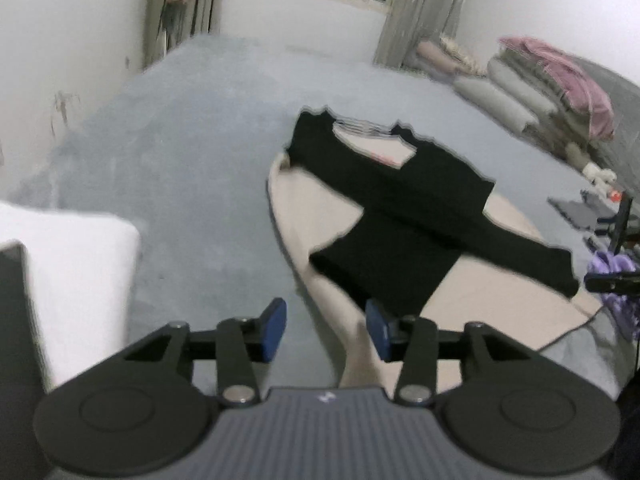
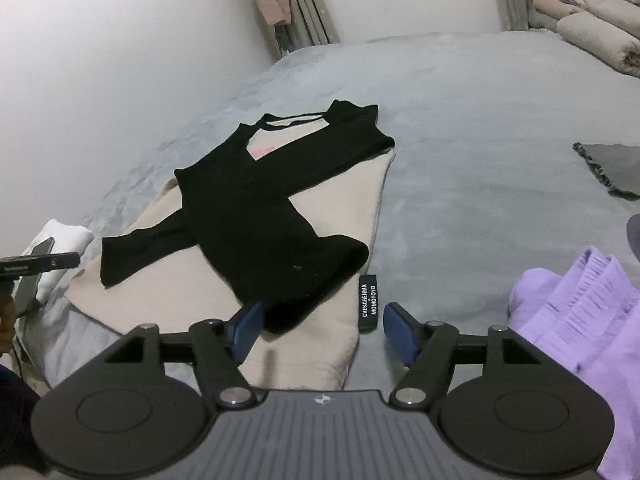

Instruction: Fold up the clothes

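Note:
A black long-sleeved top (image 1: 400, 216) (image 2: 256, 216) lies spread on a beige garment (image 1: 320, 208) (image 2: 340, 200) on the grey-blue bed. One sleeve is folded across its body. My left gripper (image 1: 326, 330) hovers open just short of the top's near hem, nothing between its blue pads. My right gripper (image 2: 322, 330) is open too, its left pad (image 2: 248, 332) at the hem's near corner, and the beige cloth lies under the gap. A black label strip (image 2: 368, 304) sits at the beige garment's edge.
A lilac knit garment (image 2: 580, 320) (image 1: 616, 280) lies at the right. A white folded cloth (image 1: 68, 280) (image 2: 60, 248) sits at the left with a phone (image 2: 36, 276) beside it. A grey garment (image 2: 608, 168) and stacked bedding (image 1: 540, 92) lie further right. Walls border the left.

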